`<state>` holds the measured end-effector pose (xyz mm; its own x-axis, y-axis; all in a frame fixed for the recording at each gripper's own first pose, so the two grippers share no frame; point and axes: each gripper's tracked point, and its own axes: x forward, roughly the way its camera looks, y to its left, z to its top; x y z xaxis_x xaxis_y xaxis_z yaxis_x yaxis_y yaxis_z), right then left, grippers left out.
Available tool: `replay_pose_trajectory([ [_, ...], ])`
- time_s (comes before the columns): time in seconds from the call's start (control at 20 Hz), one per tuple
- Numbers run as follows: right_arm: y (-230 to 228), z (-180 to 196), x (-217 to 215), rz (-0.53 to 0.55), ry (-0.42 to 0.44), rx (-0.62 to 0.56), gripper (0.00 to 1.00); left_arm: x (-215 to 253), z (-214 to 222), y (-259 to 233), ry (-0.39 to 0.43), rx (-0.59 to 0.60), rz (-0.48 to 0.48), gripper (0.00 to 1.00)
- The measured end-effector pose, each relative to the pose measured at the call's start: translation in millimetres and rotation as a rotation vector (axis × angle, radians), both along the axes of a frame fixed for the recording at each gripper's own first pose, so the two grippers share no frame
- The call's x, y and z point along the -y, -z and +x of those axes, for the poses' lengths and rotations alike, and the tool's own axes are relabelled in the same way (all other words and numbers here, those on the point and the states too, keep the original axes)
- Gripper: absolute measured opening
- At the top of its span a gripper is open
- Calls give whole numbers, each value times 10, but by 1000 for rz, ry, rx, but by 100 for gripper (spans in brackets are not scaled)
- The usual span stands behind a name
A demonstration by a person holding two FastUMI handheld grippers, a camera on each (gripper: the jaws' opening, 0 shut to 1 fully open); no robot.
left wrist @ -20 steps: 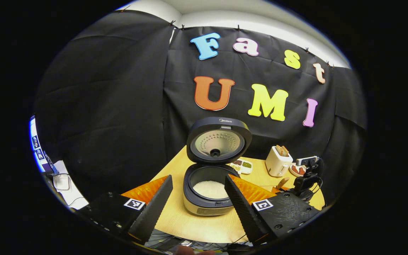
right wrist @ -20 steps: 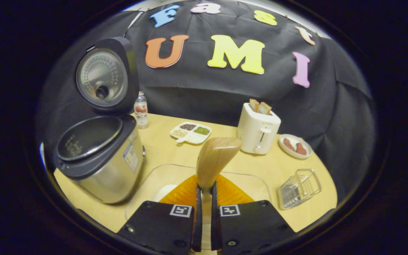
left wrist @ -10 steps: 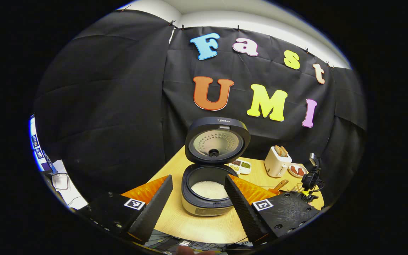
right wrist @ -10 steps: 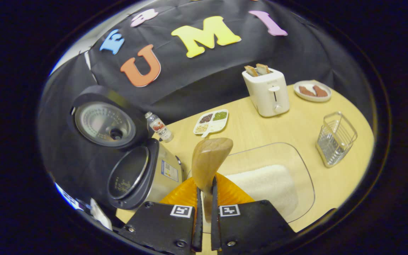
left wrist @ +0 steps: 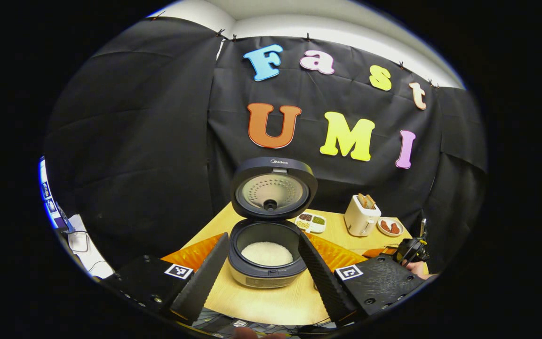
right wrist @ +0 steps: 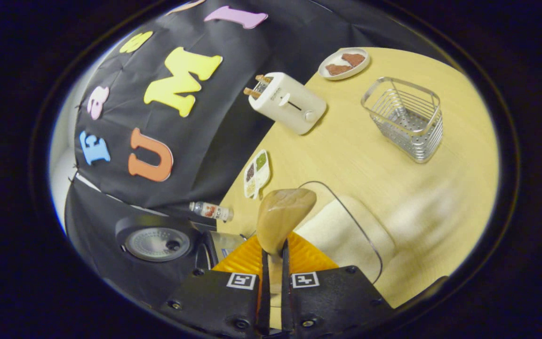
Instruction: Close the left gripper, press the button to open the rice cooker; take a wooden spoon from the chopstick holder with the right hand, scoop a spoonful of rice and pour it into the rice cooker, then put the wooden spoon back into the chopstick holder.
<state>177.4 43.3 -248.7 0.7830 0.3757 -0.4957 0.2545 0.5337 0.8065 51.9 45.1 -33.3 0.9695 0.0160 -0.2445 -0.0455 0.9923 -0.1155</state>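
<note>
1. The rice cooker (left wrist: 267, 249) is standing open, lid up, with white rice in its pot; I am judging the button step done.
2. My left tool (left wrist: 261, 278) is hovering spread wide and empty just in front of the rice cooker.
3. My right tool (right wrist: 271, 287) is gripping the wooden spoon (right wrist: 282, 217) by its handle, clamped tight.
4. The chopstick holder (right wrist: 407, 117) is standing well right of the rice cooker on the tabletop (right wrist: 346, 150); returning the spoon is remaining. Whether the pour is done, I cannot tell.
</note>
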Motion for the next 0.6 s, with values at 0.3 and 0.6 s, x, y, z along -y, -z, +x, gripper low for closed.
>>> replay_pose_trajectory([
  [0.3,-754,32,191,45,-8,116,14,268,77,-110,7,30,-27,95],
  [0.6,-1576,119,-485,42,-175,265,14,217,0,-210,-31,90,32,95],
])
